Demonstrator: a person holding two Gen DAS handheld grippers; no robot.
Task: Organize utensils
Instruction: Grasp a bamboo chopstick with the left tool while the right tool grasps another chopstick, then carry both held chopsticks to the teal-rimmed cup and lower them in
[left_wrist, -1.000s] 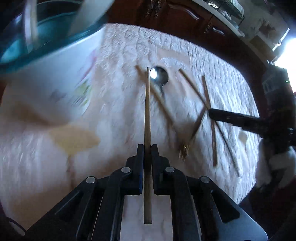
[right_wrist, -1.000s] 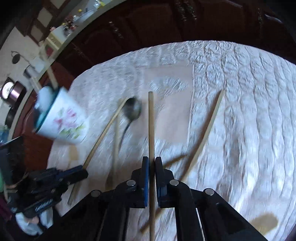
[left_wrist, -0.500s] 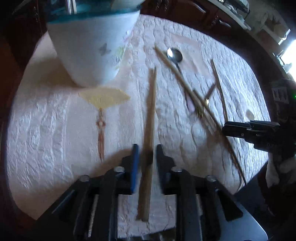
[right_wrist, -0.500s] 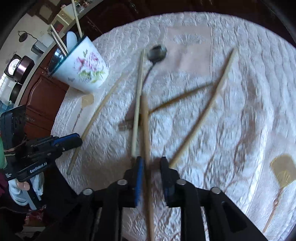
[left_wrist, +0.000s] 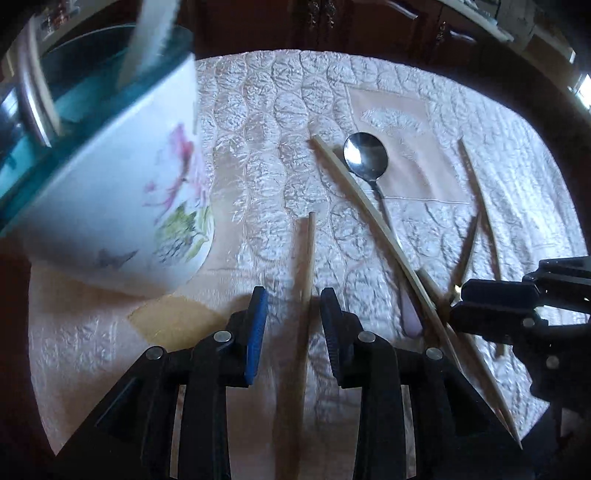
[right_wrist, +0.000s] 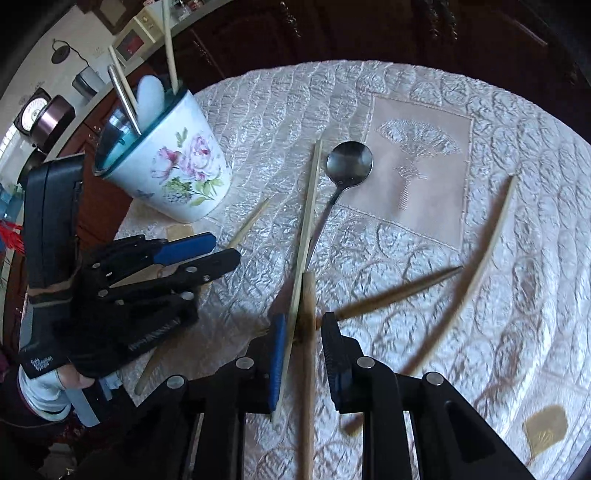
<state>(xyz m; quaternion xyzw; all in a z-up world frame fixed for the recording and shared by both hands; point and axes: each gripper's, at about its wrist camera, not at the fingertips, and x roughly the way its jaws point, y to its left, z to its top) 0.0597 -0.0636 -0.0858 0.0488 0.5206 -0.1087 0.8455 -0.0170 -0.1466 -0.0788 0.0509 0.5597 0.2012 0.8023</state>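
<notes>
Both pairs of fingers spread wide, each over a loose chopstick.

The left gripper (left_wrist: 291, 314) straddled a chopstick (left_wrist: 306, 258) on the quilted bench (left_wrist: 258, 147), gripping nothing; the right gripper (right_wrist: 301, 332) likewise over another chopstick (right_wrist: 308, 314). Beyond lay a spoon (right_wrist: 347, 166), more chopsticks, and the floral cup (right_wrist: 173, 166) holding utensils.

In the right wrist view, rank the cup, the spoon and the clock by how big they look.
1. cup
2. spoon, long but thin
3. clock, far back, so it only looks smallest
</notes>
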